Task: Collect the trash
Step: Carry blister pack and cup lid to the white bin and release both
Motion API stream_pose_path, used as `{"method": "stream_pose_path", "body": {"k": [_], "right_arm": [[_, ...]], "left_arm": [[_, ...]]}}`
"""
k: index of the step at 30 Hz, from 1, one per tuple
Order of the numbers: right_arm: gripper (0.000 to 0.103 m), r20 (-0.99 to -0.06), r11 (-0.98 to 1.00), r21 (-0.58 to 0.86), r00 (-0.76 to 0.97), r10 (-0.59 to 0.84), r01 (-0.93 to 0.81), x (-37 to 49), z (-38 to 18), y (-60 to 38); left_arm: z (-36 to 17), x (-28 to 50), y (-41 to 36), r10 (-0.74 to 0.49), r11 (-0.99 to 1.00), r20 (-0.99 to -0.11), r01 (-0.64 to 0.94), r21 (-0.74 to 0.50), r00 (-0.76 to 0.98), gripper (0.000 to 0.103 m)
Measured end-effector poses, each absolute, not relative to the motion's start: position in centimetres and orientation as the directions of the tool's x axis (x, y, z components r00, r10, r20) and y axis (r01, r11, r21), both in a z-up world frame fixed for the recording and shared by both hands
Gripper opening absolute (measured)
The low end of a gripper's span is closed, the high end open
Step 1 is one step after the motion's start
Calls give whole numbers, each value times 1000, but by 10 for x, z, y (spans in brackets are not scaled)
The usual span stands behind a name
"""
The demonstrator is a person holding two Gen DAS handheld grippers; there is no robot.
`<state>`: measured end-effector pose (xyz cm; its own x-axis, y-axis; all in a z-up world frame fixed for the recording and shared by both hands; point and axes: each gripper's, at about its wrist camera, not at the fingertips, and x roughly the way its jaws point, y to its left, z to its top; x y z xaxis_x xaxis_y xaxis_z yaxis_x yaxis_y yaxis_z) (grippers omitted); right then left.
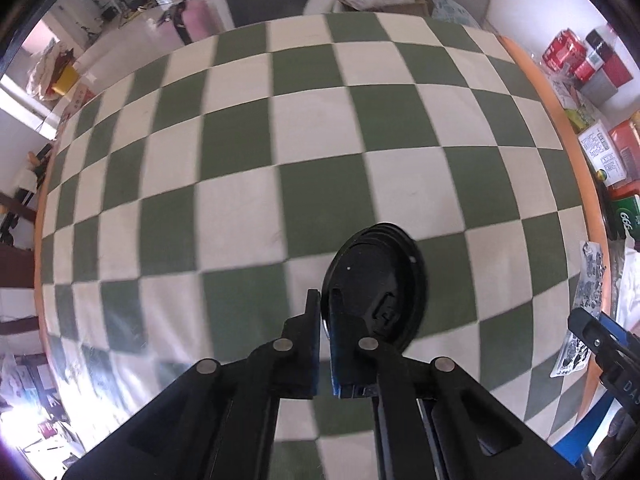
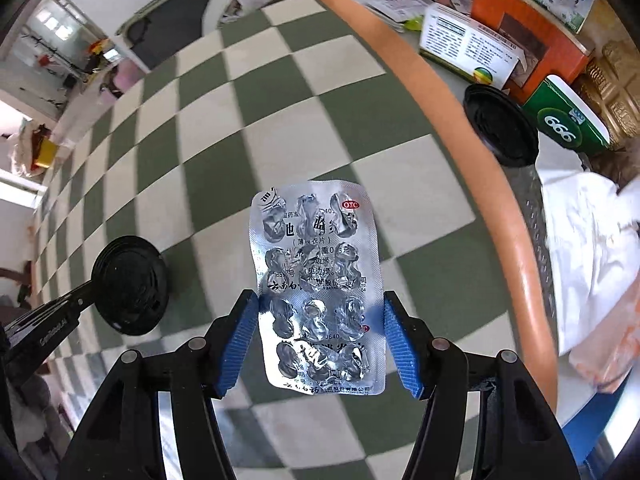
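Note:
My left gripper (image 1: 325,300) is shut on the rim of a black plastic cup lid (image 1: 376,276) and holds it above the green and white checkered tablecloth (image 1: 240,160). The lid and left gripper also show at the left of the right wrist view (image 2: 128,288). My right gripper (image 2: 318,312) grips an empty silver blister pack (image 2: 316,288) by its two long edges, held flat above the cloth. A second black lid (image 2: 500,124) lies beyond the orange table edge (image 2: 460,120), at the right.
Boxes stand past the table edge: a white medicine box (image 2: 464,44), an orange box (image 2: 520,32), a green box (image 2: 568,120). A white bag over a mesh bin (image 2: 584,248) sits at the right. Red cans (image 1: 568,54) are further back.

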<state>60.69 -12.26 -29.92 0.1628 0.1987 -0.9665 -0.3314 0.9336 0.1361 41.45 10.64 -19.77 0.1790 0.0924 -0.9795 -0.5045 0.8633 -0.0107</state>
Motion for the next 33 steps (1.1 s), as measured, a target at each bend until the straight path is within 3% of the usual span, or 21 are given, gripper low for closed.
{"method": "stream_pose_path", "body": {"k": [5,11,20,27,33], "right_arm": [[64,-958,919,150,177,226,-365,553,-274,-125],[64,-946,904,167,193,259,-392,464,-261,-91],[64,-927,887,192,220,305,-420,290,-255,-75],[64,-932,884,210,187,310,-418,158,-266,-79],[64,-953,879,216,102,284,-425,75,-306,-90]], "left_arm": [[-188,339,107,103,847,-972,-531,-26,211,1],[-232,292,130,100,847,-966,-530,-44,240,1],[-242,138,141,51,828,-958,-548,-117,282,1],[-251,31,143,-9,821,-963,-548,-162,270,1],[-297,-30,130,-94,793,-971,-573,-206,219,1]]}}
